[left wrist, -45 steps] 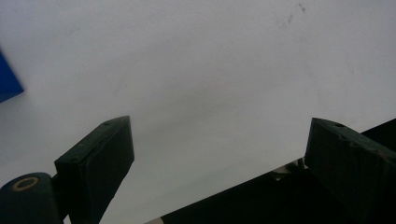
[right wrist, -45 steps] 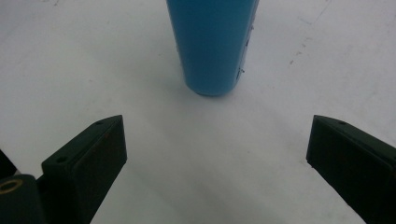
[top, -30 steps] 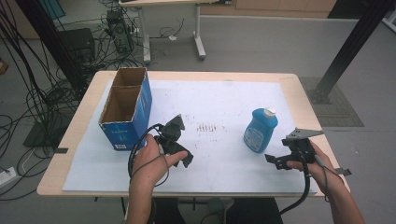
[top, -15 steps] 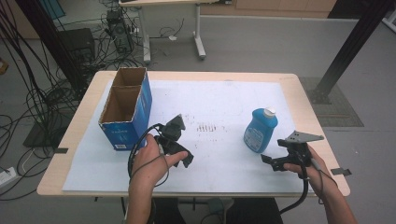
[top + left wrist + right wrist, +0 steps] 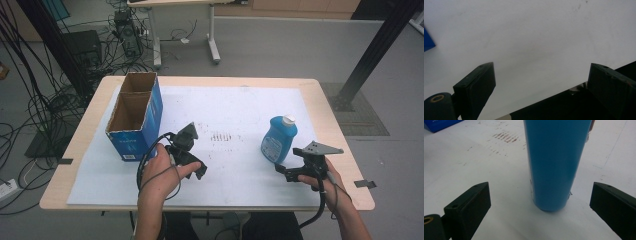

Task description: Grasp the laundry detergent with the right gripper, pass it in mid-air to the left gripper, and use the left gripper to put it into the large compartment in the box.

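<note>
A blue bottle (image 5: pixel 278 140) with a white cap stands upright on the white sheet (image 5: pixel 235 110), right of the middle. My right gripper (image 5: pixel 286 173) is just in front of it, low and pointing at its base. In the right gripper view the bottle (image 5: pixel 556 162) rises straight ahead of the right gripper (image 5: pixel 540 186), whose jaws stand wide apart and touch nothing. My left gripper (image 5: pixel 198 169) hangs over the sheet near the front, left of centre. Bare sheet lies under the left gripper (image 5: pixel 541 72) in its own view, and the jaws are open and empty.
An open blue cardboard box (image 5: pixel 135 117) with two compartments stands at the left of the table; its corner (image 5: pixel 427 42) shows in the left gripper view. A patch of brown marks (image 5: pixel 223 136) lies mid-sheet. The table's front edge (image 5: pixel 210 202) is close to both hands.
My right gripper has crept a little to the left, closer to the bottle's base. The left gripper, bottle and box have stayed put.
</note>
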Demonstrator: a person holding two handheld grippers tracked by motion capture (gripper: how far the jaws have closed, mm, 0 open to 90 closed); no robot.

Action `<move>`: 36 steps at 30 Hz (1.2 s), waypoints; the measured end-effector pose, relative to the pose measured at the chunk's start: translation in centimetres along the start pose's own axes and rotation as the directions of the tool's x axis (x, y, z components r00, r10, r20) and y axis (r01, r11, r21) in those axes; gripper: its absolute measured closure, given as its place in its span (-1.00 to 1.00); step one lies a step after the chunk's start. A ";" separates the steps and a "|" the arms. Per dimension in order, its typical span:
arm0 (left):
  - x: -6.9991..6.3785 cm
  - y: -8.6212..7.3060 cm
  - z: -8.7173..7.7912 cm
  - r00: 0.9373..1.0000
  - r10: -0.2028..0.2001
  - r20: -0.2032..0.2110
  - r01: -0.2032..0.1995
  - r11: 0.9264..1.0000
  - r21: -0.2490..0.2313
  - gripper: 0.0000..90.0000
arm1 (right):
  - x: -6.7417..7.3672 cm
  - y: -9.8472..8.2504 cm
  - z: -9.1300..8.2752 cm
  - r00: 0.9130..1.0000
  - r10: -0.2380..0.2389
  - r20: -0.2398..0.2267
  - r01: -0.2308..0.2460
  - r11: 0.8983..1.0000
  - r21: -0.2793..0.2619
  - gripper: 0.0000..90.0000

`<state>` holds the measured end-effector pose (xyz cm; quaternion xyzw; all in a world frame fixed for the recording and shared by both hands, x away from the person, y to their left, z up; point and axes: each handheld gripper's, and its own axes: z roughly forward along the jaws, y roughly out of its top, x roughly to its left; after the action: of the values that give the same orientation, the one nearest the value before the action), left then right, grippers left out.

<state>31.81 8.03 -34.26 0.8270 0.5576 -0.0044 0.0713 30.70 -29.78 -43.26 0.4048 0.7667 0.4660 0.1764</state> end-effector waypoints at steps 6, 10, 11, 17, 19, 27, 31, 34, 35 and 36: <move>0.1 -0.1 0.0 1.000 -0.002 -0.001 0.002 1.000 0.002 -0.81 | 0.0 -0.2 0.5 1.000 0.017 -0.001 -0.017 1.000 -0.025 -0.94; 0.1 0.0 0.0 1.000 -0.006 0.001 0.006 1.000 0.001 -0.81 | -0.1 -0.3 0.9 1.000 0.028 0.002 -0.028 0.998 -0.051 -0.94; 0.1 0.0 0.0 1.000 -0.008 0.000 0.008 1.000 0.000 -0.81 | -0.1 -0.4 1.0 0.999 0.032 0.001 -0.032 0.998 -0.058 -0.94; 0.2 -0.1 0.0 1.000 -0.009 0.000 0.009 1.000 0.004 -0.81 | -0.1 -0.3 1.5 0.999 0.043 -0.003 -0.043 0.994 -0.099 -0.94; 0.2 -0.1 0.0 1.000 -0.009 -0.001 0.009 1.000 0.006 -0.81 | -0.2 -0.3 1.7 0.999 0.043 -0.001 -0.043 0.993 -0.113 -0.94; 0.0 0.0 0.0 1.000 0.000 0.012 0.000 1.000 0.004 -0.81 | -0.4 -0.2 2.3 0.999 0.039 0.012 -0.037 0.988 -0.152 -0.94; -0.1 0.1 -0.3 1.000 0.003 0.013 -0.003 1.000 0.000 -0.81 | -0.5 -0.2 2.7 0.999 0.041 0.025 -0.036 0.985 -0.171 -0.93; 0.0 0.1 -0.3 1.000 0.003 0.015 -0.003 1.000 -0.001 -0.81 | -0.6 -0.2 2.9 0.999 0.042 0.025 -0.037 0.982 -0.185 -0.93; 0.0 0.1 -0.3 1.000 0.003 0.016 -0.003 1.000 0.000 -0.81 | -0.6 -0.2 2.9 0.999 0.043 0.023 -0.038 0.981 -0.191 -0.93; 0.0 0.1 -0.3 1.000 0.005 0.016 -0.005 1.000 0.002 -0.81 | -0.7 -0.1 3.0 0.999 0.043 0.024 -0.038 0.980 -0.195 -0.93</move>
<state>31.84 8.00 -33.97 0.8283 0.5551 -0.0112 0.0748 32.96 -28.65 -44.94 0.4075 0.7065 0.5366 0.2164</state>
